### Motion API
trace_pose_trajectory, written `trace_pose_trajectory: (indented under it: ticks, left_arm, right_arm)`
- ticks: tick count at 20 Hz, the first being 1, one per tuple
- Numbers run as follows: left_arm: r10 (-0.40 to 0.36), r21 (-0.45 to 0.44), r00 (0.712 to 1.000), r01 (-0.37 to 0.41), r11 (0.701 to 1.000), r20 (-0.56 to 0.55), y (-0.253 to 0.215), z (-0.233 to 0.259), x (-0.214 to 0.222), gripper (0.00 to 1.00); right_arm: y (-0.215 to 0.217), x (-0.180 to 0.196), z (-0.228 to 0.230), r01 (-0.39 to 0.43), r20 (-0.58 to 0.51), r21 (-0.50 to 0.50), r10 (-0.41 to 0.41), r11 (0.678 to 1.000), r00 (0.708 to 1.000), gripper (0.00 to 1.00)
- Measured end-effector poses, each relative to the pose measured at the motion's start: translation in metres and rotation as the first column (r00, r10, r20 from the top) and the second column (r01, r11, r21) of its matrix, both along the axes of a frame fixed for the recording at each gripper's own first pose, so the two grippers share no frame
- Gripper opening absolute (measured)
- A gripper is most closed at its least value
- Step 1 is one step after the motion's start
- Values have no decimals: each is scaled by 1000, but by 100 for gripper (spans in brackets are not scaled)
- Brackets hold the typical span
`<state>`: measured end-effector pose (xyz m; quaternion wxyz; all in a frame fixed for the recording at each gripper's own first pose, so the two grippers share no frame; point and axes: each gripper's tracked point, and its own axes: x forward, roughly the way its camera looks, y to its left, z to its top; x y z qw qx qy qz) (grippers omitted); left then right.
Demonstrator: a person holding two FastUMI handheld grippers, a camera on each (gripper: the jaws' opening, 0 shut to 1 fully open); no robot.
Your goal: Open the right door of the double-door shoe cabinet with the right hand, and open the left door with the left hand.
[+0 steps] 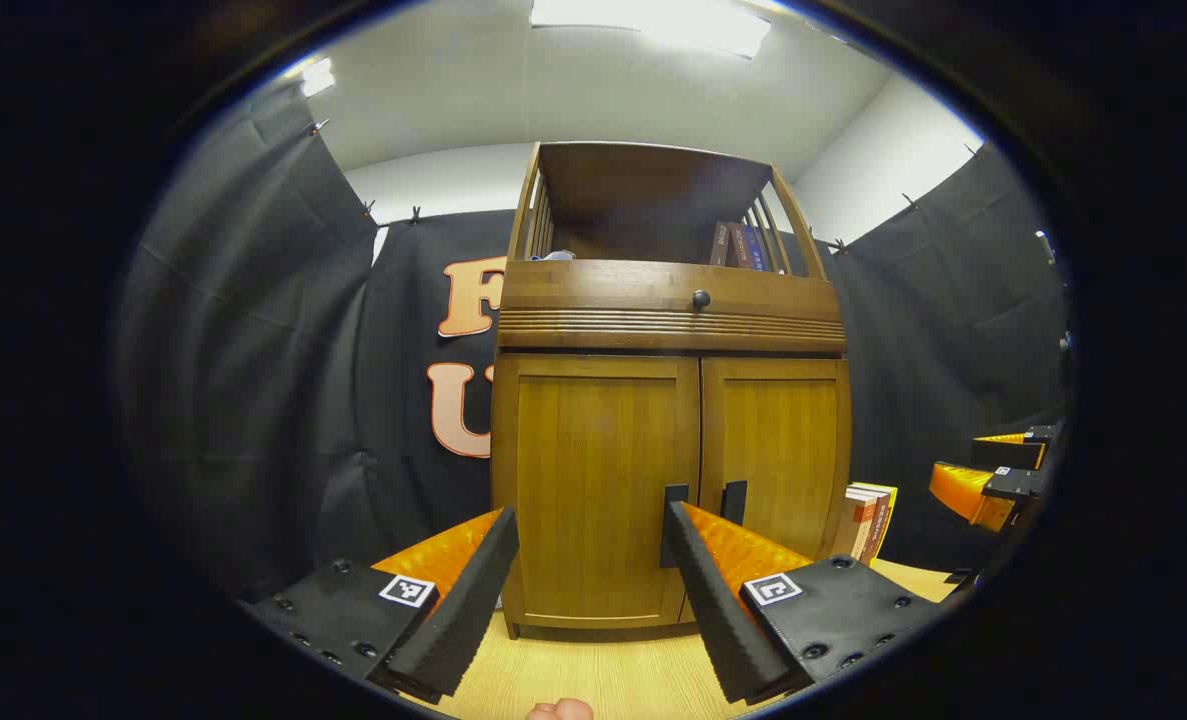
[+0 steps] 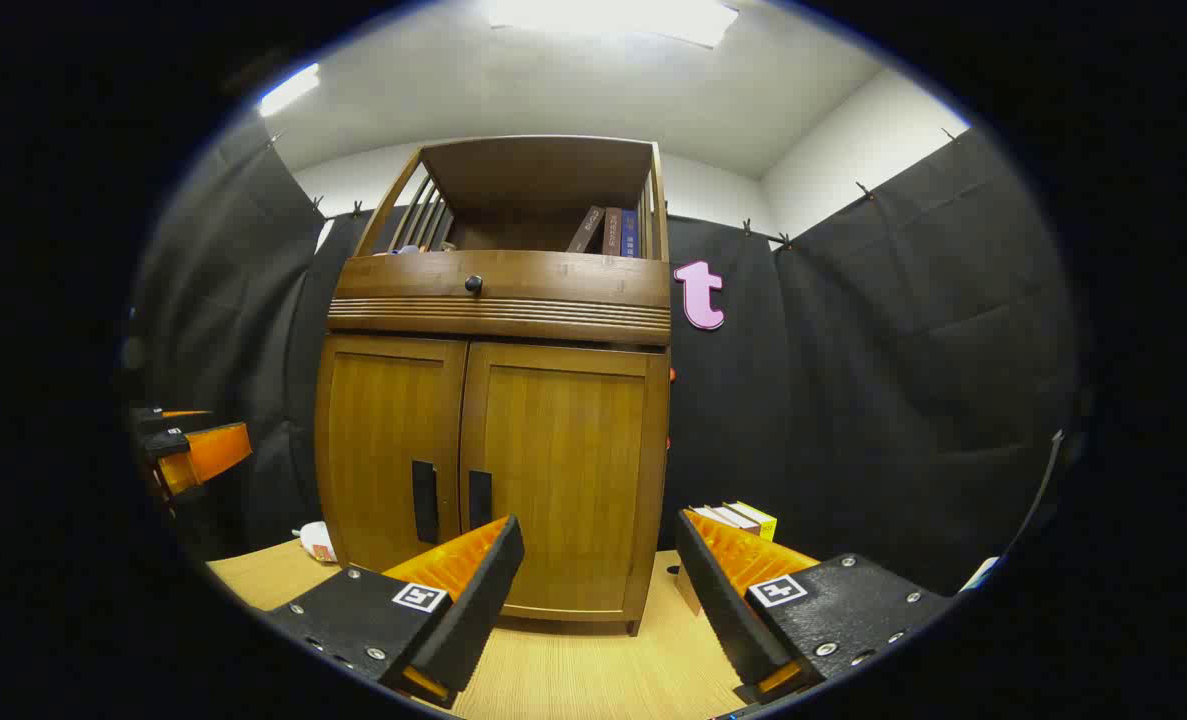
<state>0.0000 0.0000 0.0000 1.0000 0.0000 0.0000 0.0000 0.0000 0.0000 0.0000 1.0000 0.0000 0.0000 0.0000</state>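
Note:
A wooden shoe cabinet (image 1: 668,330) stands on a light wooden table, both lower doors closed. In the left gripper view the left door (image 1: 598,490) fills the gap between my fingers and its dark handle (image 1: 675,510) sits just behind my right fingertip. My left gripper (image 1: 593,525) is open and holds nothing. In the right gripper view the right door (image 2: 563,480) faces me, with its handle (image 2: 479,500) beside the left door's handle (image 2: 424,500). My right gripper (image 2: 598,535) is open, empty, a short way in front of the door.
A drawer with a round knob (image 1: 700,298) and an open shelf with books (image 1: 743,245) top the cabinet. More books (image 1: 868,520) stand right of the cabinet. A small white object (image 2: 315,540) lies at its left. Black cloth walls surround the table (image 1: 603,675).

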Motion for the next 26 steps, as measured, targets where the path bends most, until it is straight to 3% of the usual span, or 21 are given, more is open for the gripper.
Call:
trace_pose_trajectory:
  ticks: [9,17,18,22,24,25,26]
  left_arm:
    - [2,0,1000,-2,1000,-7,4,-2,7,97]
    - [-2,-1,1000,2,1000,-3,3,-2,9,94]
    - [-1,1,1000,1,1000,-1,3,-2,10,94]
    - [-3,2,1000,3,1000,-1,4,-1,10,94]
    - [-2,3,1000,2,1000,-1,4,0,11,99]
    - [-2,3,1000,2,1000,0,5,0,11,94]
    - [-1,4,1000,1,1000,0,5,0,11,95]
  right_arm:
    - [4,5,-1,-2,0,-4,2,1000,1000,94]
    - [6,9,-5,-1,-7,-10,1,1000,1000,94]
    - [6,10,-5,-2,-9,-13,2,1000,1000,98]
    - [8,10,-6,-5,-12,-6,5,1000,1000,94]
    - [8,11,-6,-4,-12,-6,4,1000,1000,94]
    - [8,11,-6,-4,-11,-6,4,1000,1000,94]
    - [8,12,-5,-4,-11,-6,3,1000,1000,94]
